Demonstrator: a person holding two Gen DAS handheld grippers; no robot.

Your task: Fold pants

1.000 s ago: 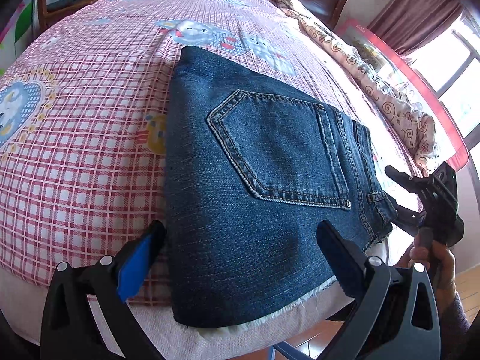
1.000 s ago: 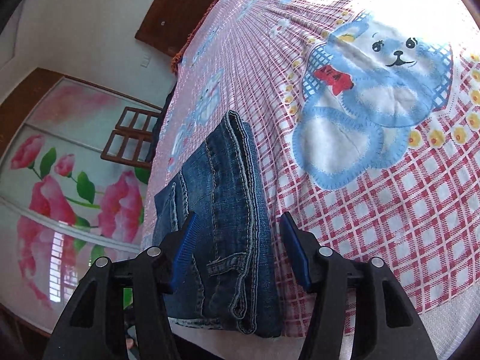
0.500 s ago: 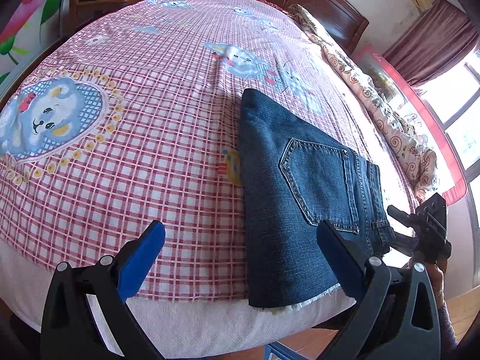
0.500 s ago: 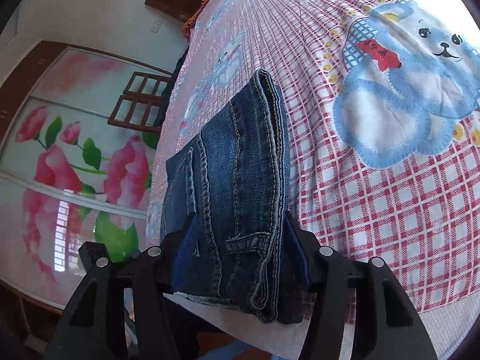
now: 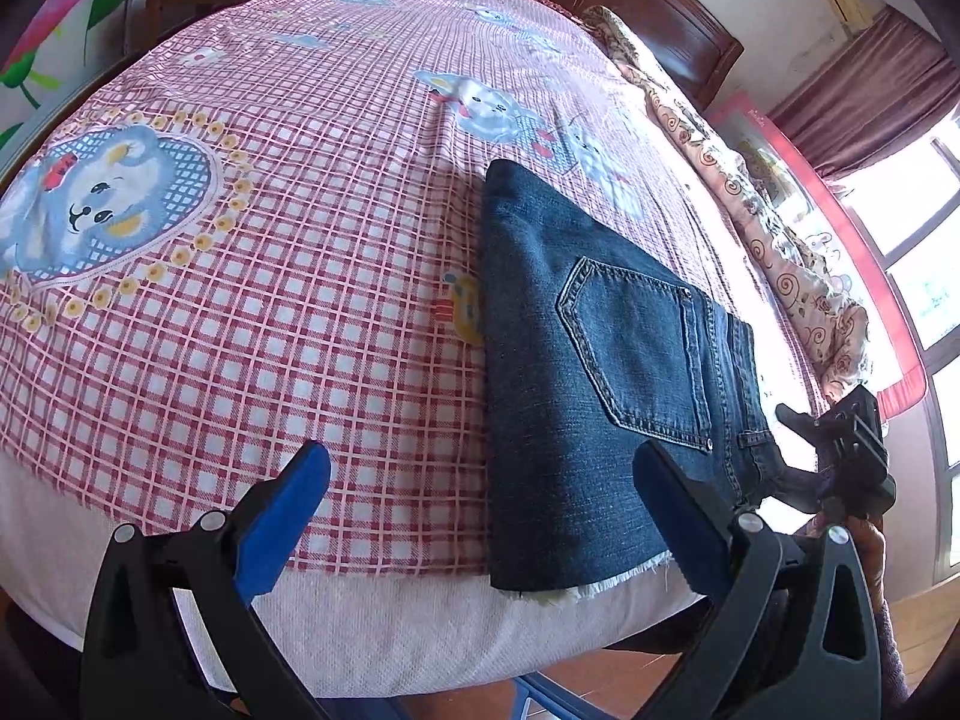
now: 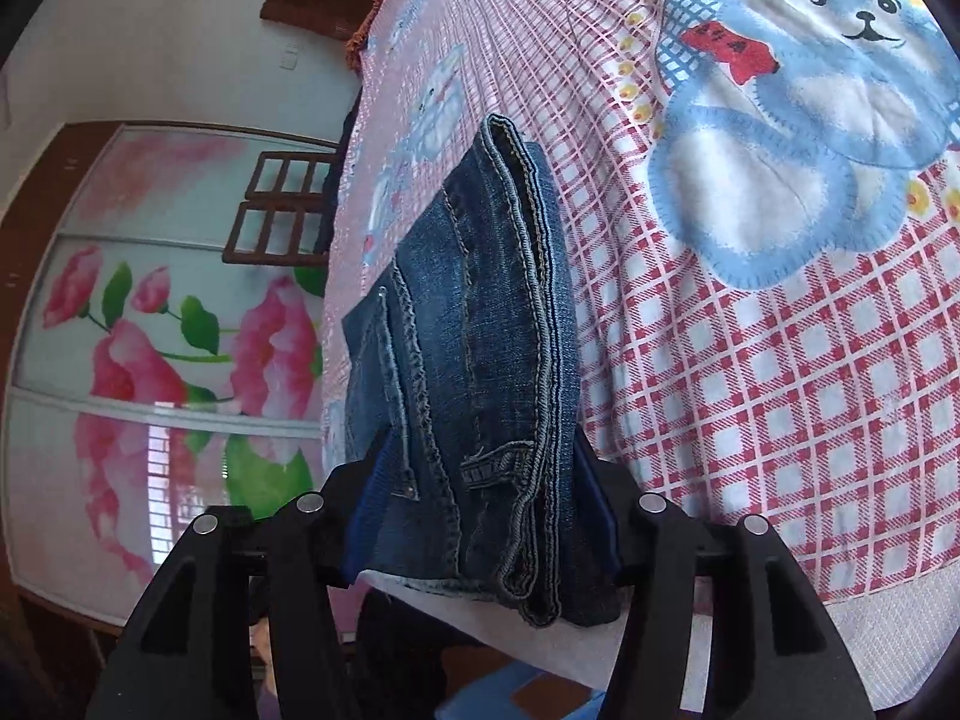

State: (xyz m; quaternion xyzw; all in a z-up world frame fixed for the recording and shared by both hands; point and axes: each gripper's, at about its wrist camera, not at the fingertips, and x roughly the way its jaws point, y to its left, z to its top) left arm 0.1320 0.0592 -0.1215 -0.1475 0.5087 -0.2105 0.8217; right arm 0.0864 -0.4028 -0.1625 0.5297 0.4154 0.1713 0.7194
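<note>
Folded dark blue jeans [image 5: 600, 372] lie on the pink checked bedsheet [image 5: 270, 312] at the bed's near edge, back pocket up. My left gripper [image 5: 480, 516] is open and empty, hovering above the bed edge just left of the jeans. My right gripper [image 6: 480, 516] is shut on the waistband end of the folded jeans [image 6: 480, 360]; its blue pads press both sides of the stack. It also shows in the left wrist view [image 5: 840, 462] at the jeans' right end.
The bed has a wooden headboard [image 5: 630, 6] at the far end and a patterned quilt [image 5: 780, 240] along its right side. A wooden chair [image 6: 282, 204] and a flower-painted wardrobe [image 6: 150, 330] stand beyond the bed. A window [image 5: 924, 240] is at the right.
My left gripper has drawn back and to the left, off the jeans. My right gripper has closed from open onto the waistband end of the folded jeans.
</note>
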